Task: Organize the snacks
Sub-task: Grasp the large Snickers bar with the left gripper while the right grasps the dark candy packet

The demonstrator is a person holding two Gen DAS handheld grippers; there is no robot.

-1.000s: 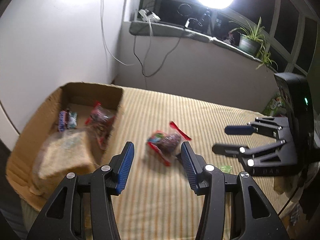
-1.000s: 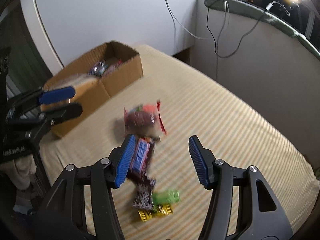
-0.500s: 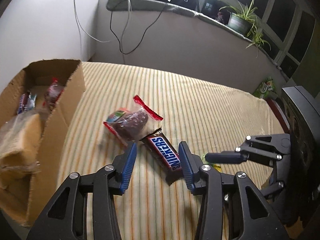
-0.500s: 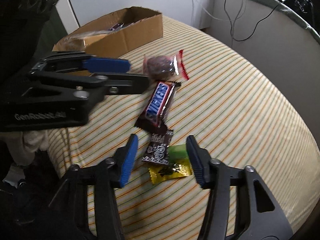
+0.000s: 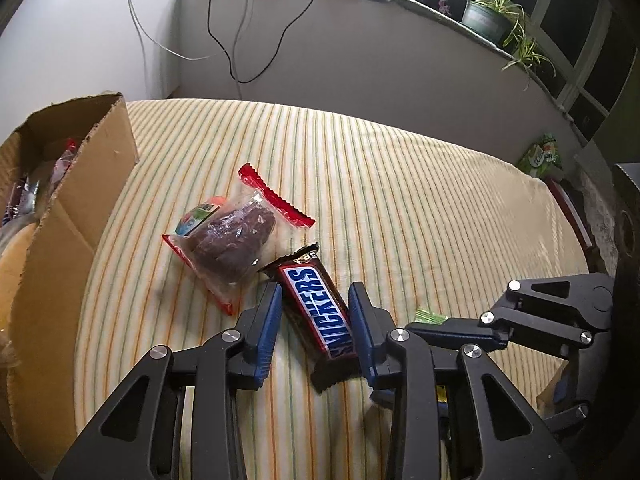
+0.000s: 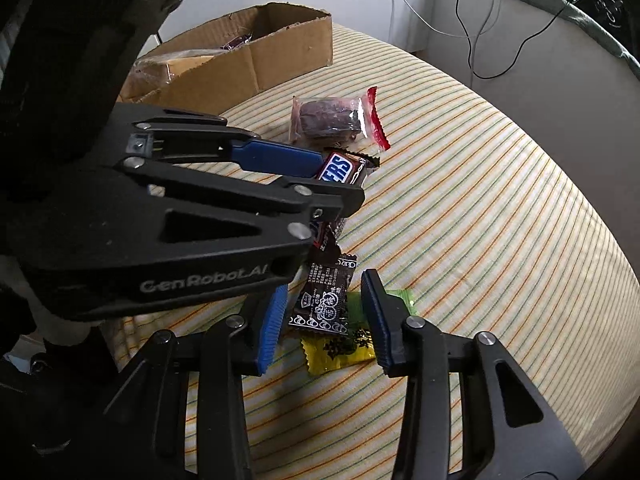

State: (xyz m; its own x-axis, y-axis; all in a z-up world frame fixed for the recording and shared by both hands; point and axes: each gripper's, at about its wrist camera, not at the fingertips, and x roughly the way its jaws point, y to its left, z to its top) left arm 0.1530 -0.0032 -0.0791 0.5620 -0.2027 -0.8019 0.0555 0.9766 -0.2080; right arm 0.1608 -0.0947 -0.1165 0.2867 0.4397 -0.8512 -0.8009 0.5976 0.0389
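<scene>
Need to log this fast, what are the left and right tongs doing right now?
Left tongs: closing around the Snickers bar, not yet gripping.
Right tongs: closing around the dark candy packet, not yet gripping.

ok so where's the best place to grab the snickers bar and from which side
Grip the Snickers bar across its narrow width at mid-length, coming down from above. It lies flat on the striped cloth, long and slim, with both long edges free. The left claw already straddles it that way, its jaws closing; the pads do not yet plainly press on the wrapper. Avoid the crimped end by the clear-wrapped cake.
</scene>
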